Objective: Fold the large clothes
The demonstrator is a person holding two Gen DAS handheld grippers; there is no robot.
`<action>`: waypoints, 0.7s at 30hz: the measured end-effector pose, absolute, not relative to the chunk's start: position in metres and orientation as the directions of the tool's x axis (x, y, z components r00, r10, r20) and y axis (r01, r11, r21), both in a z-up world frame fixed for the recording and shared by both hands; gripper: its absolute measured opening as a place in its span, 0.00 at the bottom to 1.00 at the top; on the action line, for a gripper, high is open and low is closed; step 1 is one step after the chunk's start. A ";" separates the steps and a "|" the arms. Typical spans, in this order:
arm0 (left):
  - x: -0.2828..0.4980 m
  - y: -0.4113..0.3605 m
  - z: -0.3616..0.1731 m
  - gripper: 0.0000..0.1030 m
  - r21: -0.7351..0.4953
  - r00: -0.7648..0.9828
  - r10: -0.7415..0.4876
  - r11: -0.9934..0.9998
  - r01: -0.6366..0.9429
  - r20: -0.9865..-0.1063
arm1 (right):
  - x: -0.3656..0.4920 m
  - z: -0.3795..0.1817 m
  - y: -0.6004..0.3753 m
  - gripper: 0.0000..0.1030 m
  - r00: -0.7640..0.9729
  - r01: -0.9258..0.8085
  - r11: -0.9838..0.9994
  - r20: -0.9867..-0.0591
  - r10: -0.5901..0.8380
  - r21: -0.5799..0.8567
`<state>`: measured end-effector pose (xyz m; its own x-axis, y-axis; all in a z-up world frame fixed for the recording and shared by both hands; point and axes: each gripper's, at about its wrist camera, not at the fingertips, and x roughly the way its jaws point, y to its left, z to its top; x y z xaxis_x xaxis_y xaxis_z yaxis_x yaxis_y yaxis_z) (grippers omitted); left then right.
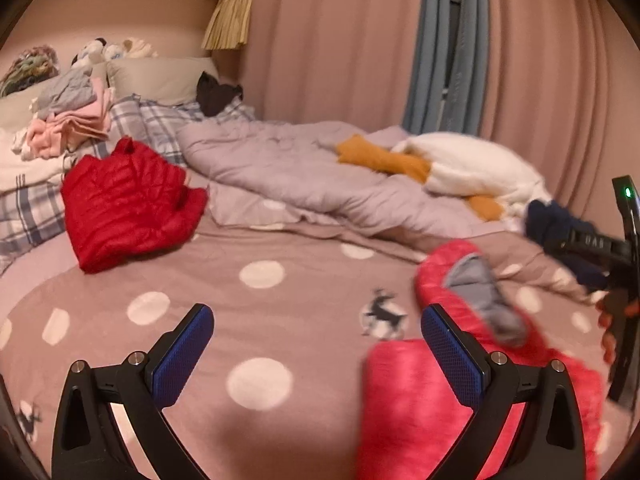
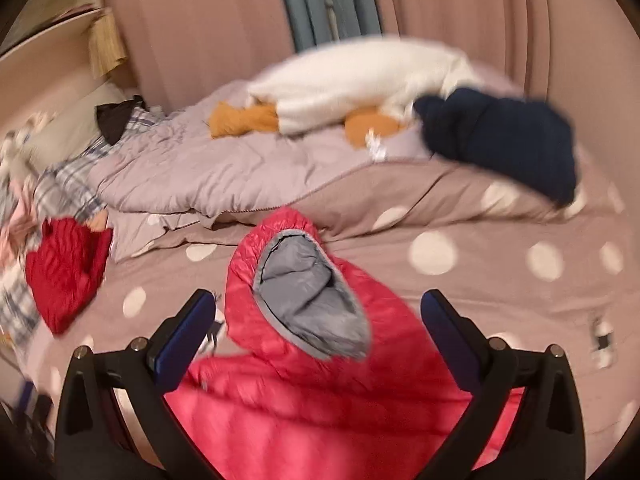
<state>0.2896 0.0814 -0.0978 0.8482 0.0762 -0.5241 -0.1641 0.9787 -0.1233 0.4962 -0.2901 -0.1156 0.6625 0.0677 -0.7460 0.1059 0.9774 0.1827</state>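
Note:
A pink puffer jacket (image 2: pixel 320 400) with a grey-lined hood (image 2: pixel 312 304) lies on the polka-dot bedspread (image 2: pixel 480 300). My right gripper (image 2: pixel 318 320) is open, its jaws wide on either side of the hood, above the jacket. In the left wrist view the same jacket (image 1: pixel 408 400) lies at the lower right. My left gripper (image 1: pixel 318 328) is open and empty over the bedspread; its right finger (image 1: pixel 452 356) is in front of the jacket's edge. The right gripper's body (image 1: pixel 616 264) shows at the right edge.
A folded red jacket (image 1: pixel 128 204) lies at the left. A grey quilt (image 1: pixel 300 172), a white and orange plush toy (image 1: pixel 460 164) and a dark blue garment (image 2: pixel 504 136) lie further back. Folded clothes (image 1: pixel 76 120) and pillows sit at the headboard. Curtains hang behind.

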 end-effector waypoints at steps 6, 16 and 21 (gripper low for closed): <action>0.325 0.114 -0.124 0.99 -0.164 0.819 0.069 0.967 -0.195 -0.569 | 0.554 -0.159 -0.276 1.00 0.628 0.150 0.978 -0.778 0.018 0.144; 0.334 0.143 -0.143 0.99 -0.124 0.788 0.128 0.960 -0.250 -0.602 | 0.642 -0.231 -0.271 0.40 0.555 0.173 0.965 -0.829 0.070 0.197; 0.327 0.147 -0.135 0.99 -0.085 0.786 0.166 0.960 -0.267 -0.596 | 0.622 -0.209 -0.265 0.13 0.620 0.156 0.974 -0.784 0.035 0.166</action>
<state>0.3273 0.1473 -0.1347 0.7858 0.1658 -0.5959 -0.2667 0.9601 -0.0846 0.6224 -0.2650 -0.2085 0.6197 0.0345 -0.7841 0.1564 0.9736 0.1665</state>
